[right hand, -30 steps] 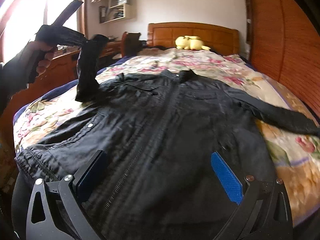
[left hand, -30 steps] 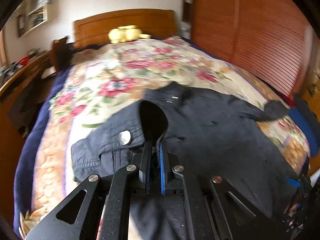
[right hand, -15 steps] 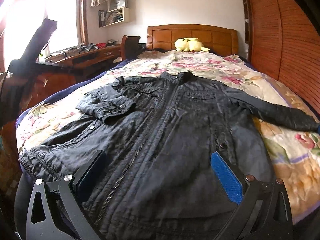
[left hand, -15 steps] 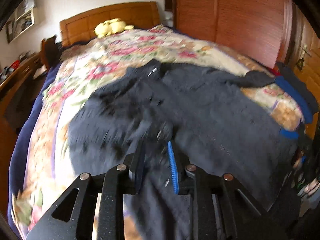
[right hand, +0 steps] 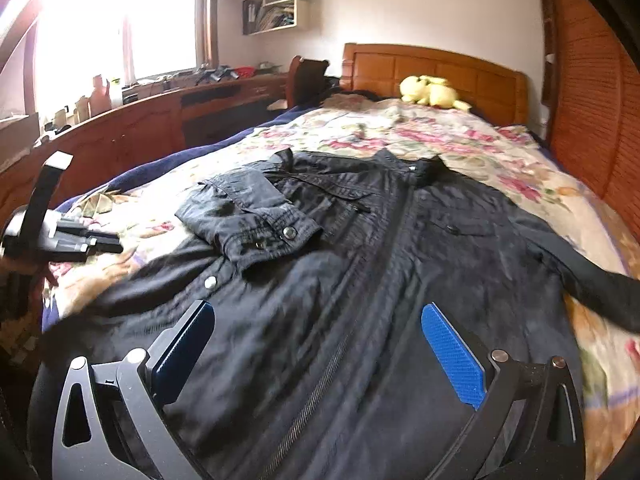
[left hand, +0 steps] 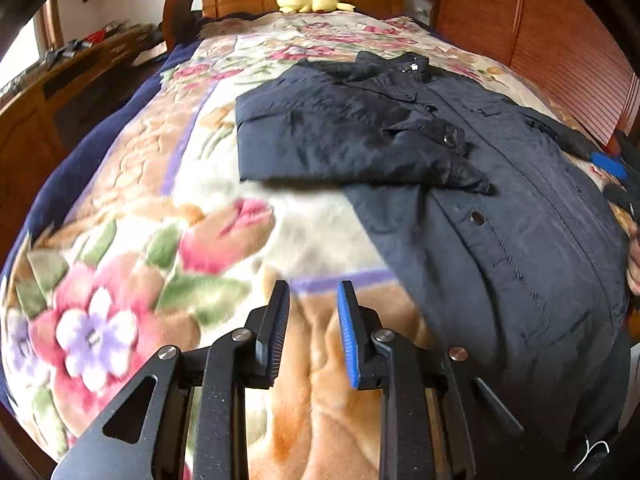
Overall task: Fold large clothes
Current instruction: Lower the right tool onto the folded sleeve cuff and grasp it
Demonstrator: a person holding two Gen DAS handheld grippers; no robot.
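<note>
Both tools apart, empty | left tool [left hand: 312, 332] released sleeve [right hand: 256, 216], now folded across jacket [right hand: 400, 280]

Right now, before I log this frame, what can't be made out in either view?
- Jacket hem: right wrist view, cut off behind the right gripper.
- Its outstretched sleeve end: cut by the right frame edge.
- Floral blanket near the left gripper: left wrist view, motion-blurred.
- Desk clutter: too small, washed out by window glare.
</note>
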